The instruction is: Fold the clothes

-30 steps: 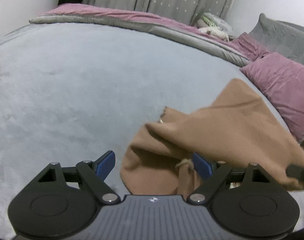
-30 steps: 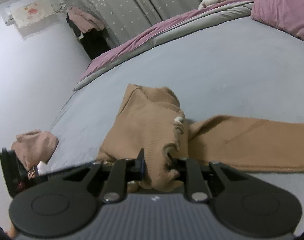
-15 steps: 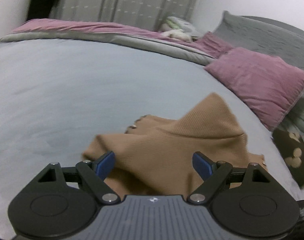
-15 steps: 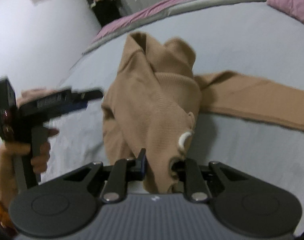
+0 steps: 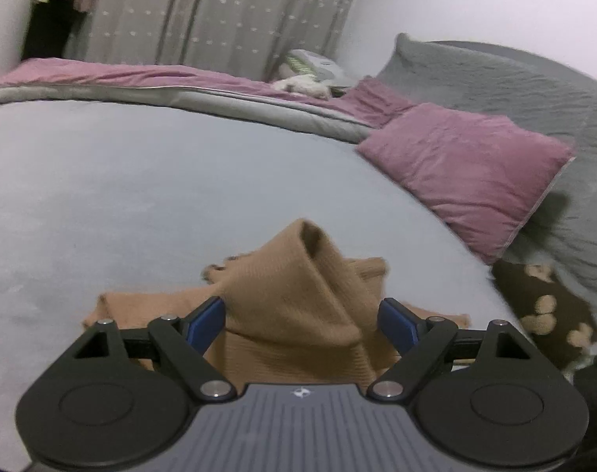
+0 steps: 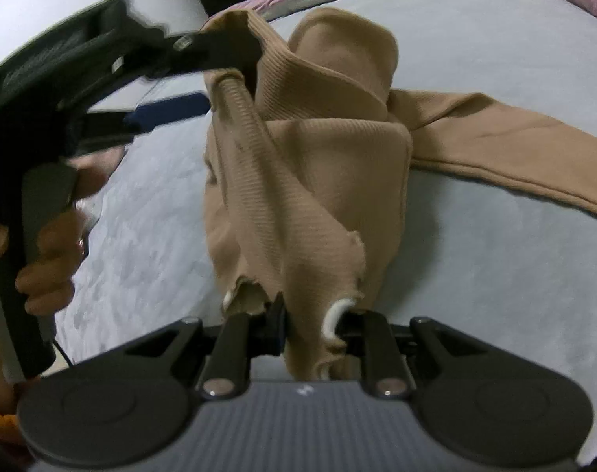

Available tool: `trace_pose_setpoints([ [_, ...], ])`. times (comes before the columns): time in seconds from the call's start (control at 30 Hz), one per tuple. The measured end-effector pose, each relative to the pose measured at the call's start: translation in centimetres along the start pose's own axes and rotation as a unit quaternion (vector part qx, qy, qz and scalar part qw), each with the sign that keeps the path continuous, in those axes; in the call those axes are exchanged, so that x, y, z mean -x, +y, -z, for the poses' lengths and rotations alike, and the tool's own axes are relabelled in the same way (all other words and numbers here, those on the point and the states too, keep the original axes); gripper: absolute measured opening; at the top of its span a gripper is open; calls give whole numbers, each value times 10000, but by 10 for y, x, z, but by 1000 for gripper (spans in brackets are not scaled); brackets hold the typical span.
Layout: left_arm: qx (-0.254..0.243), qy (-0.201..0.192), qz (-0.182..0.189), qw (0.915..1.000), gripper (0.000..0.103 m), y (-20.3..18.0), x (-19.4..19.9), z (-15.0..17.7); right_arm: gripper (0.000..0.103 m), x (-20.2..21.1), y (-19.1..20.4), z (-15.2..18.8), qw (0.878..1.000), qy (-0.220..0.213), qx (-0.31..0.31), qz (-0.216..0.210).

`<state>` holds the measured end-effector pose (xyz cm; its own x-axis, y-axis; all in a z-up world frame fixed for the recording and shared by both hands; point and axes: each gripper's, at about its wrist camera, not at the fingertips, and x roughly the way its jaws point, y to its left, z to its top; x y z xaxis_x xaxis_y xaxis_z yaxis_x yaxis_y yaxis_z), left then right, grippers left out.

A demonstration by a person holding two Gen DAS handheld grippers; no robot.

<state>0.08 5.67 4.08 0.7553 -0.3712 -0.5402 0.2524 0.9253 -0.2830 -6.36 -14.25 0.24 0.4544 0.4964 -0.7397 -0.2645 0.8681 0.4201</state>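
The right gripper (image 6: 314,324) was clenched on a bunched edge of the tan ribbed garment (image 6: 318,165), its jaws nearly together with the cloth pinched between them; a white button loop (image 6: 335,316) showed right at the inner face of its right-hand finger. From that grip the fabric rose away in a tall, twisted fold, and one long sleeve (image 6: 507,145) trailed off to the right, lying flat on the grey bedcover (image 6: 515,51). Up and to the left of the right gripper, the left gripper (image 6: 204,74) reached in from the side, carried by a hand (image 6: 48,259) wrapped around its handle; its upper dark finger lay against the top of the raised fold and its blue-padded lower finger (image 6: 168,112) ended just short of the cloth. In the left wrist view the left gripper (image 5: 300,316) stood wide, its jaws having just been closing a little, with the peaked fold of the garment (image 5: 298,299) standing between the blue pads (image 5: 206,320) but not squeezed by them. Beyond its fingertips the bedcover (image 5: 141,181) stretched away; to the right of them lay a mauve pillow (image 5: 467,169), and farther right a dark brown cloth with pale spots (image 5: 546,310).
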Motion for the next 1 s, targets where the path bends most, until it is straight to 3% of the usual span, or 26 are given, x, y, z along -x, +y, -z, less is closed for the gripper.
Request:
trace_pose_setpoints([
  [0.17,561,91,-159,9983,17,21,-4,6,26,7,1,-2,9999,-38,15,-98],
  [0.2,663,94,-199,9976,12,26,-3,6,31,12,0,-3,9998,-71,-45,-163],
  [0.3,838,51,-367,9958,12,39,2,7,51,23,-1,-7,9990,-213,-170,-365],
  [0.53,823,-65,-731,9939,11,56,13,9,75,48,7,-18,9964,-615,-151,-564],
  [0.7,647,-194,-1109,9915,11,66,22,7,76,46,-1,-28,9953,-766,-278,-526],
  [1.0,743,-131,-1396,9873,11,93,31,13,77,47,-23,-48,9915,-1115,-651,-129],
])
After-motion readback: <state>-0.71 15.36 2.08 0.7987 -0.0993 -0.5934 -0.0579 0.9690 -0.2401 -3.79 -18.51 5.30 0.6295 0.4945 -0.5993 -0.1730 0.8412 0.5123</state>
